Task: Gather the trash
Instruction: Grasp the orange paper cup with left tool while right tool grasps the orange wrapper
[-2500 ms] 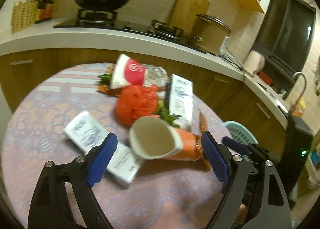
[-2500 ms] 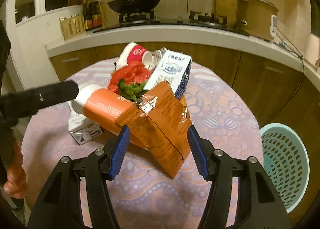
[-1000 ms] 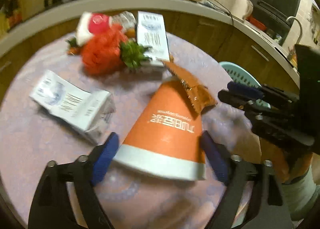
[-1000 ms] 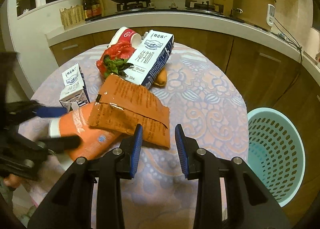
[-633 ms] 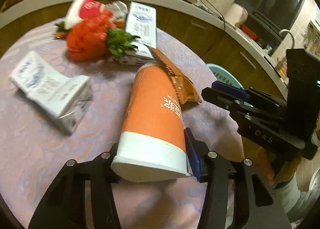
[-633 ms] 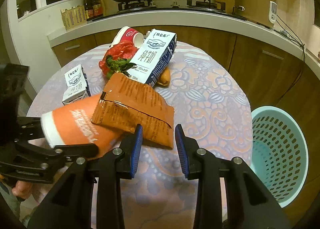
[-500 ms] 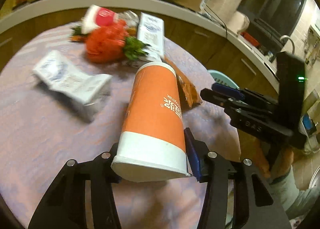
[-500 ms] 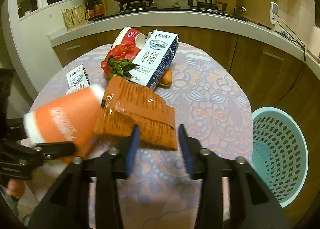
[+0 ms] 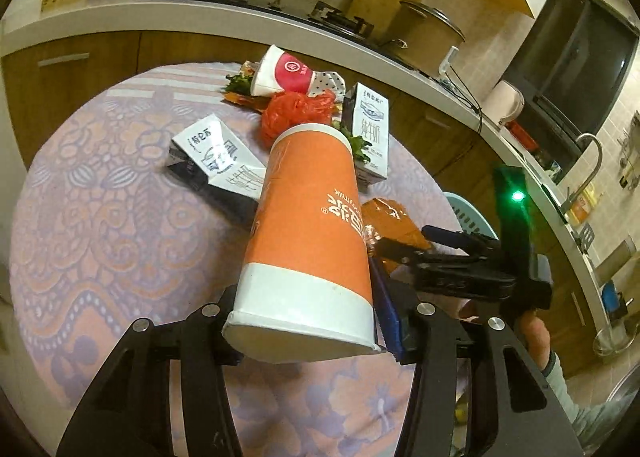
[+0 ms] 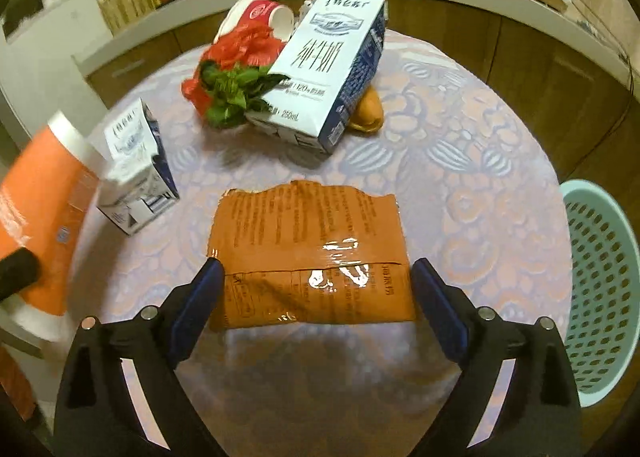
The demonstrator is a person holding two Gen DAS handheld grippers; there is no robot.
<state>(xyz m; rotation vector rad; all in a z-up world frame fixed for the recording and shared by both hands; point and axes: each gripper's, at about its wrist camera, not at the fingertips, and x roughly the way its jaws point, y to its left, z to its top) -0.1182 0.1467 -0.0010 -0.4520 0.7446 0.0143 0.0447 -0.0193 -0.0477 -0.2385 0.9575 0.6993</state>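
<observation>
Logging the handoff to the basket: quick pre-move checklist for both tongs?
1. Left tongs shut on the orange cup: ok, gripped at its white base end.
2. Cup clear of the table: ok, it looks lifted, open end pointing away.
3. Right tongs holding the brown wrapper: not ok, the tongs are wide open either side of it, with the wrapper flat on the cloth.
4. Teal basket in view and unobstructed: ok, beside the table on the right.
5. Basket contents: cannot tell, only wall and rim show.
6. Remaining trash: not ok, the large milk carton, small milk carton, red cup and red bag are on the table.
</observation>
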